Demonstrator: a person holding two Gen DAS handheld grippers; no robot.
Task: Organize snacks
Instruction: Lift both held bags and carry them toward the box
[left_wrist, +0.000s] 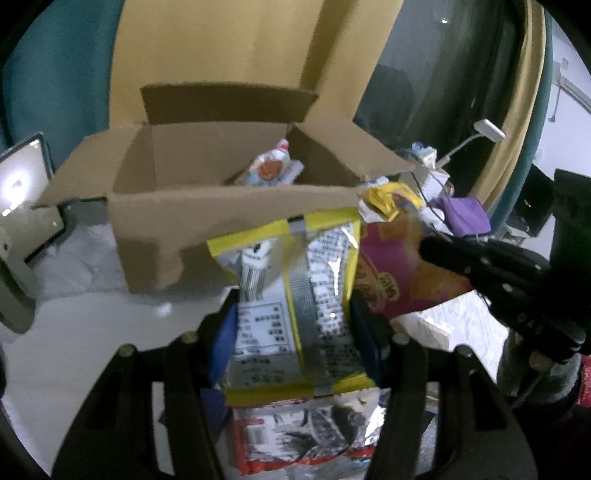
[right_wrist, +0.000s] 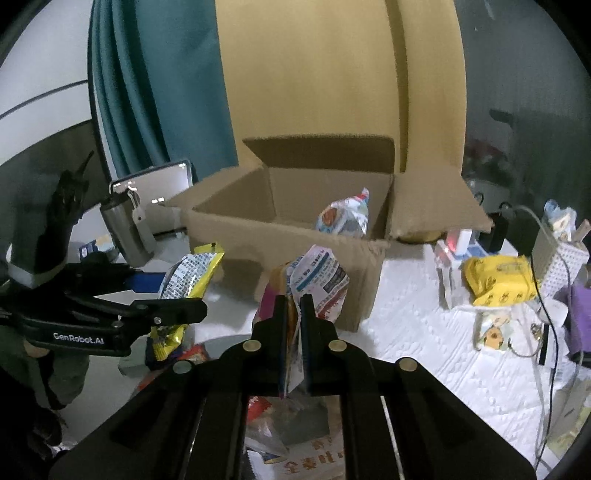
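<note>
An open cardboard box (left_wrist: 184, 225) (right_wrist: 280, 236) stands on the white table with one snack packet (left_wrist: 271, 170) (right_wrist: 345, 218) inside at its right. My left gripper (left_wrist: 295, 314) (right_wrist: 177, 291) is shut on a yellow-edged silver snack bag (left_wrist: 295, 295) (right_wrist: 190, 275), held up in front of the box. My right gripper (right_wrist: 293, 302) (left_wrist: 432, 247) is shut on a purple and orange snack bag (right_wrist: 314, 284) (left_wrist: 399, 277), held just right of the left one, near the box's front wall.
More snack packets (left_wrist: 306, 432) (right_wrist: 288, 435) lie below the grippers. A steel bottle (right_wrist: 127, 229) and a screen (right_wrist: 155, 184) stand left of the box. A yellow packet (right_wrist: 500, 280), a white perforated holder (right_wrist: 561, 266), cables and purple cloth (left_wrist: 461, 214) clutter the right.
</note>
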